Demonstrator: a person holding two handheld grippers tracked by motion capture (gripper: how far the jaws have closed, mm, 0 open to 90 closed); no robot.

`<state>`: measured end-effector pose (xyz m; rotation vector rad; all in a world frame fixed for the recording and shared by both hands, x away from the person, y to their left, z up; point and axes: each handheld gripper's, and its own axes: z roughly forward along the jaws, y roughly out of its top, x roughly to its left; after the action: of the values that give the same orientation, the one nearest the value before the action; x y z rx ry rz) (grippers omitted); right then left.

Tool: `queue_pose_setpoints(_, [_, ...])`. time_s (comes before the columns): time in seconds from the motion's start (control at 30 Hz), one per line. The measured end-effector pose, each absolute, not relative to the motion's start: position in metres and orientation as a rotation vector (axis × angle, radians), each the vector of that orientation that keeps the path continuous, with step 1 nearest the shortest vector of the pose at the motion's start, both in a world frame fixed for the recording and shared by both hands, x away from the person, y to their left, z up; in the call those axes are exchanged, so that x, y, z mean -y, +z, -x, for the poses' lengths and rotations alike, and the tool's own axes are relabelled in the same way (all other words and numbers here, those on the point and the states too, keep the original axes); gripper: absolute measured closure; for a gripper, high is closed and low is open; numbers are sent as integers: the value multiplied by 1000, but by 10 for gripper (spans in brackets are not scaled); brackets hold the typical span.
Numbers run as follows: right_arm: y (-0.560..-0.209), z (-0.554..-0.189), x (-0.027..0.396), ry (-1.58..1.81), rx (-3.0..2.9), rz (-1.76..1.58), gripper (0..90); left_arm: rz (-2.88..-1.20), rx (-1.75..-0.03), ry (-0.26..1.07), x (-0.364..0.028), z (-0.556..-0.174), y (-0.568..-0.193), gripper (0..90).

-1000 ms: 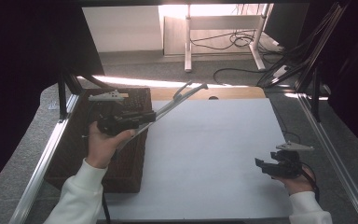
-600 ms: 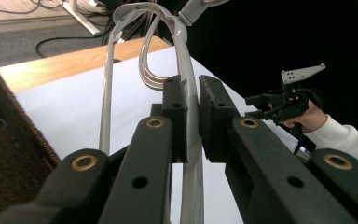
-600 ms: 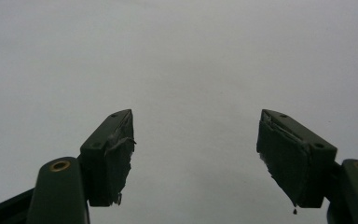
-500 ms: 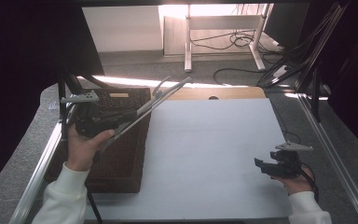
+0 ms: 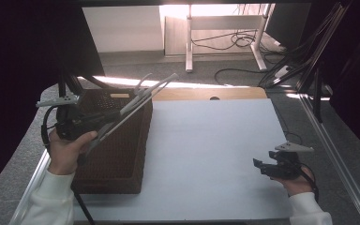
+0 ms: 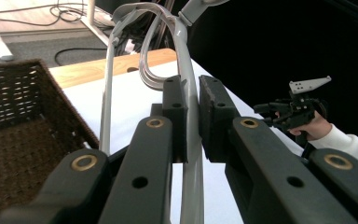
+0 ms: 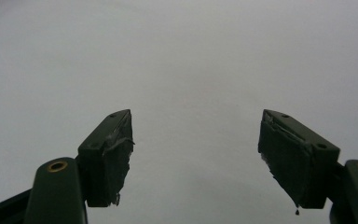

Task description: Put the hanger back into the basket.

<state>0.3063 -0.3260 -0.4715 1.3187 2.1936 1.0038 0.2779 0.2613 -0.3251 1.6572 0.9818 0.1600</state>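
- My left gripper has its jaws clamped tight on the grey hanger, held above the wicker basket.
- My right gripper hovers over the white table, jaws wide, nothing between them.

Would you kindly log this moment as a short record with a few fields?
held item: grey clothes hanger, its hook end pointing away from the hand
left gripper: shut on the hanger, above the basket
basket: brown wicker basket at the left edge of the table
right gripper: open, nothing between its jaws, over the white tabletop
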Motion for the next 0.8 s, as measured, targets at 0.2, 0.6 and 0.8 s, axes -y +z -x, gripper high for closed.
queue_pose_setpoints(0.2, [-470,-305,324,1023,-2202,-1298,262,-1646,-998,169,-272,-274,-326,826])
queue_pose_setpoints(0.6, [-473,-306,323,1007,-2214,-1307,262,-1631,-1029,179,-299,-272,-338,826])
queue_pose_setpoints(0.8, [-474,-306,325,998,-2214,-1314,262,-1628,-1043,172,-320,-272,-352,826])
